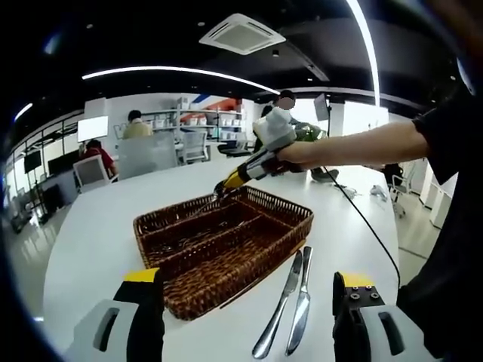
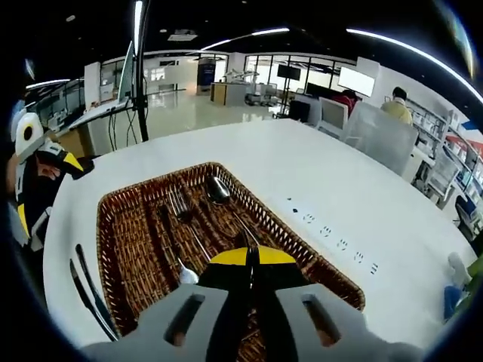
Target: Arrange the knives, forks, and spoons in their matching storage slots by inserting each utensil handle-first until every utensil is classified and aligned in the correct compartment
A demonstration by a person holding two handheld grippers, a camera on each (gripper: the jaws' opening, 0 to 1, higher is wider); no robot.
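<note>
We have forks (image 2: 178, 202) and a spoon (image 2: 219, 190) lying in the wicker tray (image 1: 226, 260), our right gripper (image 2: 253, 260) pinched closed over its far end, left gripper (image 1: 249, 290) open, while two knives (image 1: 290, 302) wait on the table (image 1: 98, 226) beside the tray's near edge.

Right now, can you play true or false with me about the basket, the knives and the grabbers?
1. Two knives lie on the white table beside the basket. True.
2. The basket is plastic and blue. False: it is brown wicker with compartments.
3. The right gripper has its jaws closed over the basket. True.
4. The left gripper is squeezing a knife. False: its jaws are wide apart and hold nothing.
5. A fork and a spoon are already inside the basket. True.
</note>
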